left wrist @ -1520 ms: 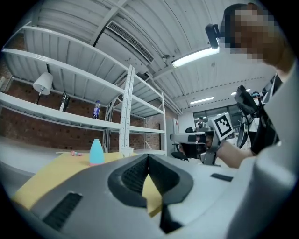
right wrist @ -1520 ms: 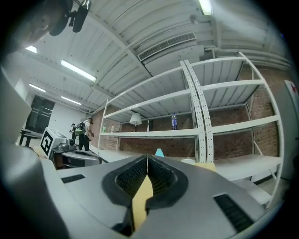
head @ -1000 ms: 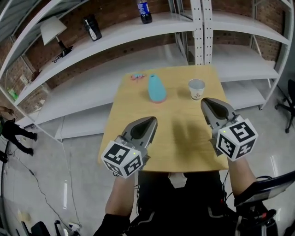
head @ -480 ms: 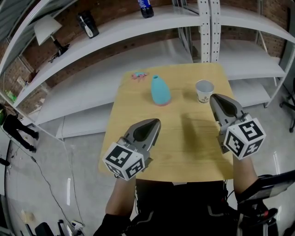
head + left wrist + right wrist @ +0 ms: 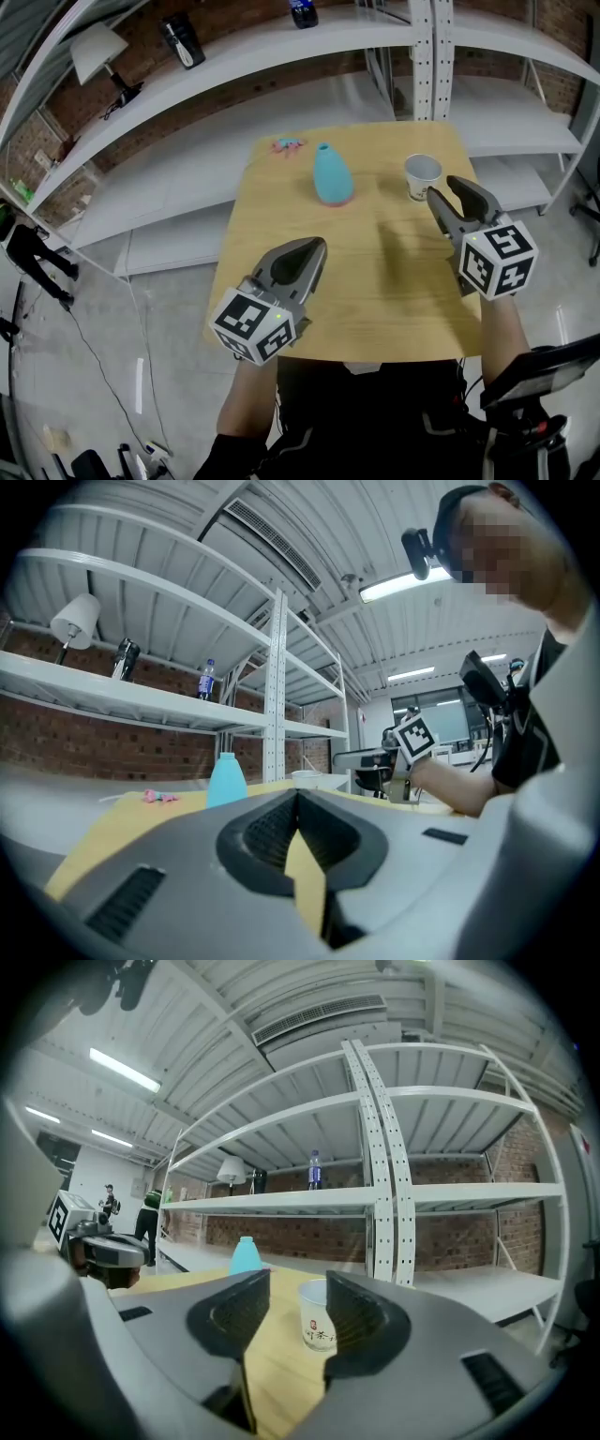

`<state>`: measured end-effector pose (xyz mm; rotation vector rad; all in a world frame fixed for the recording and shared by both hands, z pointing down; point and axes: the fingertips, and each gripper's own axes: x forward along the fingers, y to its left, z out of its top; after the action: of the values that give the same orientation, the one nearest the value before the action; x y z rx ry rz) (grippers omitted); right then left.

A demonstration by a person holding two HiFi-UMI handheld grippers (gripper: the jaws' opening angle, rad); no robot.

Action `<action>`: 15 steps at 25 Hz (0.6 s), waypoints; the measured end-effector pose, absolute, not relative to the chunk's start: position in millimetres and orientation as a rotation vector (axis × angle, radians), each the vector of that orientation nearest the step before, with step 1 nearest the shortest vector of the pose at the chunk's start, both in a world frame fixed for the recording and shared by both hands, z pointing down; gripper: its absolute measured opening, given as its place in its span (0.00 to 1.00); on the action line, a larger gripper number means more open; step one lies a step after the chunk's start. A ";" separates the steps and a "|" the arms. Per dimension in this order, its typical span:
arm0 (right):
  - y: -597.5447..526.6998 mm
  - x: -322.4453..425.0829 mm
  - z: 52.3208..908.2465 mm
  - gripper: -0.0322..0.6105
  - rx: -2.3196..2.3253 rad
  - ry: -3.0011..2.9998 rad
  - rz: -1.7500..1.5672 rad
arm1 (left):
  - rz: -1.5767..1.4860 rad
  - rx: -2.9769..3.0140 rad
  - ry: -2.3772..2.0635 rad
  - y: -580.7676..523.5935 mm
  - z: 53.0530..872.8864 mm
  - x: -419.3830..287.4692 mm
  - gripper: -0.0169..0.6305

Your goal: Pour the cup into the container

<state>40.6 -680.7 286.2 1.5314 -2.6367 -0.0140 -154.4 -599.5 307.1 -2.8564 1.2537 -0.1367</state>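
Paper cup (image 5: 423, 176) just ahead of right gripper (image 5: 442, 191), edge hidden behind its opening jaws, gripper nearer than before, left gripper (image 5: 313, 247) closed, empty

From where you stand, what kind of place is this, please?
Probably a workshop or storeroom rather than a home: long white metal shelves run along a brick wall, the floor is bare and grey, and one small wooden table stands in the open.

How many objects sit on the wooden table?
3: a blue container at the far middle, a paper cup near the far right edge, a small pink item at the far left corner. None appears hidden.
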 end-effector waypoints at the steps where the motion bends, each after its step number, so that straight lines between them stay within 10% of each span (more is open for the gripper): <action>1: -684.0 39.4 289.8 0.35 1.528 -2.623 0.001 | -0.136 -2.852 1.250 -601.0 305.8 -155.5 0.02; 15: -741.5 34.3 345.9 0.56 1.575 -2.454 0.269 | -0.223 -2.889 1.132 -630.6 307.6 -144.8 0.02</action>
<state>34.3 -741.5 345.9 1.5748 -2.4538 0.2686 -144.8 -630.6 307.6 -2.8893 1.1322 -0.2227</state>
